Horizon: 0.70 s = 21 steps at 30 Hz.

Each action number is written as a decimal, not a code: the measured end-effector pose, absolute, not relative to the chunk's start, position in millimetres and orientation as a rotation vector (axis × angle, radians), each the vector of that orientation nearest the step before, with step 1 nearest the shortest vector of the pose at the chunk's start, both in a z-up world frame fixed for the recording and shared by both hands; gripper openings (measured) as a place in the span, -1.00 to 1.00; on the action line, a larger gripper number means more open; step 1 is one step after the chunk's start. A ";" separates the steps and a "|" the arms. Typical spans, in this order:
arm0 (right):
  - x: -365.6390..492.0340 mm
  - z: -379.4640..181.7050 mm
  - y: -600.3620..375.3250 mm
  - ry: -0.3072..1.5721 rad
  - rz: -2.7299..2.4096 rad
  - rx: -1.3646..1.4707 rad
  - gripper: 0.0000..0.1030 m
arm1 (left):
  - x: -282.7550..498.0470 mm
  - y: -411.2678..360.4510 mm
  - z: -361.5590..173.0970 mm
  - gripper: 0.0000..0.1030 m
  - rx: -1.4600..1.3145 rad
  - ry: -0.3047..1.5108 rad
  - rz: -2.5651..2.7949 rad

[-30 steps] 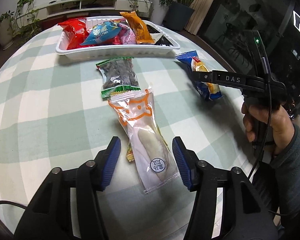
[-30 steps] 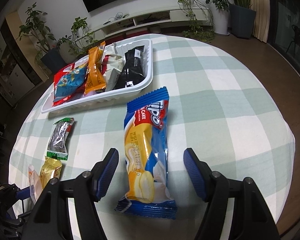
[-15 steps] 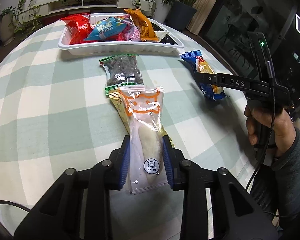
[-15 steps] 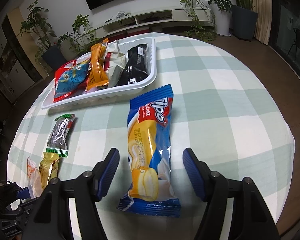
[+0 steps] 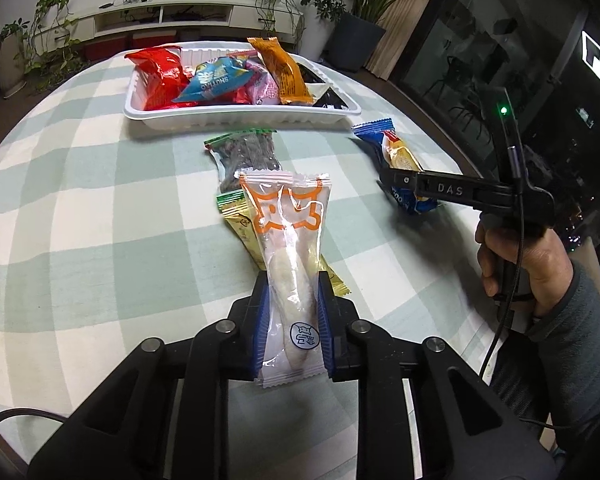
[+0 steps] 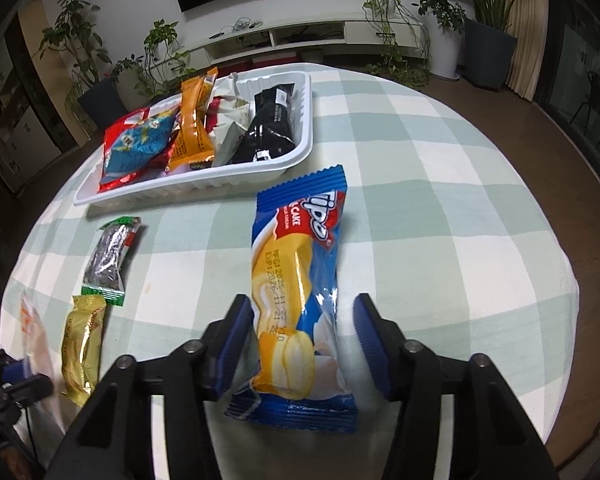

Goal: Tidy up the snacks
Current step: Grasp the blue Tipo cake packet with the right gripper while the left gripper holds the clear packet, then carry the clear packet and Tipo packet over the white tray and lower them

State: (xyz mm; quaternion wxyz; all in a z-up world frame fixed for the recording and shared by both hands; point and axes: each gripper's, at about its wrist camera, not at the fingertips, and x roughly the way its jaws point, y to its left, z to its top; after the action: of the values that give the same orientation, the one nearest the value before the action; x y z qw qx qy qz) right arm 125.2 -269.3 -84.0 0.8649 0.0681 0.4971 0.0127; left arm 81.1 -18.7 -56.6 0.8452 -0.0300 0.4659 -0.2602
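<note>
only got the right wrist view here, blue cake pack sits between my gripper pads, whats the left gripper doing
Observer: The left gripper is shut on the clear orange-printed pack, pads pressing both its sides.
Operator: anything under that pack
Observer: Yes, it lies across a gold pack on the checked tablecloth.
Operator: is my right gripper on the cake yet
Observer: From the left wrist view, the right gripper hangs over the blue cake pack; its jaws are closing, and the right pad is not touching yet.
Operator: room left in the tray
Observer: The white tray looks crowded at its left end.

dim indoor light, fisheye-warped edges, wrapper glare
</note>
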 end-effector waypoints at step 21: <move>90.0 -79.9 -253.2 1.025 0.080 0.177 -0.45 | 75.8 11.2 -55.5 -0.62 -0.140 0.955 -0.530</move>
State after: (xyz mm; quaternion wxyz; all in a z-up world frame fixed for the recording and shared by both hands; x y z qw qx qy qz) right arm 90.0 -253.2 -79.9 0.8670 0.0844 0.4896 0.0381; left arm 75.8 11.2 -55.5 0.8522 -0.0665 0.4537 -0.2520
